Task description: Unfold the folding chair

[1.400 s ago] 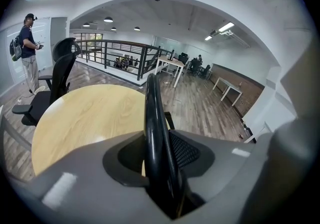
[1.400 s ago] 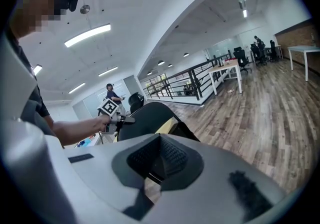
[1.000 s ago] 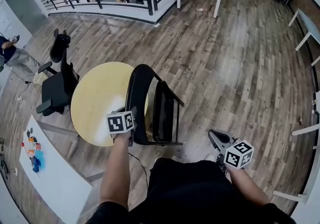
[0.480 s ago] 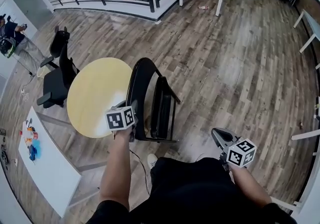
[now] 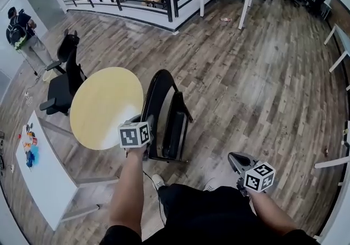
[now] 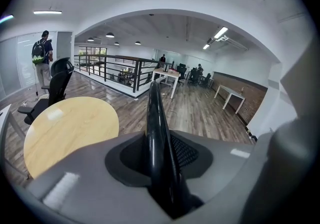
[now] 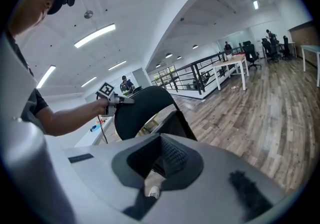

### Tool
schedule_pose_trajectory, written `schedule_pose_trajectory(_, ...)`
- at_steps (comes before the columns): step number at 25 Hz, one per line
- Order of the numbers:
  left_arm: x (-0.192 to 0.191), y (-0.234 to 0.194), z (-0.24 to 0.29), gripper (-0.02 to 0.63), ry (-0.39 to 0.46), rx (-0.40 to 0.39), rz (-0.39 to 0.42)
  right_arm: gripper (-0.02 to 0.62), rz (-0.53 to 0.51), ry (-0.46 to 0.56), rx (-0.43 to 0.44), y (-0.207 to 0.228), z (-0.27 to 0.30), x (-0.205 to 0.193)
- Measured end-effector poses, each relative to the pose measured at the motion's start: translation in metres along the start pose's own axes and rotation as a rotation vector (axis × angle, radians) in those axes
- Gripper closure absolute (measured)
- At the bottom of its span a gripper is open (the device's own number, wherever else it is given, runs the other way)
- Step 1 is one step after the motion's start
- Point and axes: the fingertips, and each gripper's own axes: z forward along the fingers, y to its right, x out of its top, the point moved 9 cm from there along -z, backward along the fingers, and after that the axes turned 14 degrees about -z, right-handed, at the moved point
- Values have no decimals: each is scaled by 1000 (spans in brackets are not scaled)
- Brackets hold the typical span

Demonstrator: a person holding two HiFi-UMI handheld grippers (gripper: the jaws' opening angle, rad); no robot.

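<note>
Left gripper [image 6: 159, 164], jaws just closing onto the back rim [image 6: 152, 113] of the folded folding chair [image 5: 167, 111], round table [image 5: 104, 107] at its nine o'clock. Right gripper [image 7: 160, 160] hangs shut and empty at five o'clock. A one-sided pinch may let the chair twist free and topple.

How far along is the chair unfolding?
Done: the left gripper has just been closing on the back rim of the folding chair. In hand: steadying it upright. Left: the seat lies folded against the back; the right gripper, shut and empty, hangs apart.
</note>
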Motion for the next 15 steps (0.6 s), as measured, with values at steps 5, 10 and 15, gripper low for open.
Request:
schedule_pose_trajectory(5,-13,25,-1,495,-14,-35,-11,600,-23,-5,78,-16,46,-19)
schedule_pose_trajectory(10,-15,53,7,502,-37,-62,-21,600,95,27,103,-12,114,-40)
schedule_pose_trajectory(15,-18,74,11,506,-58,-99,-30,524,146,12,149,-20,187,-44)
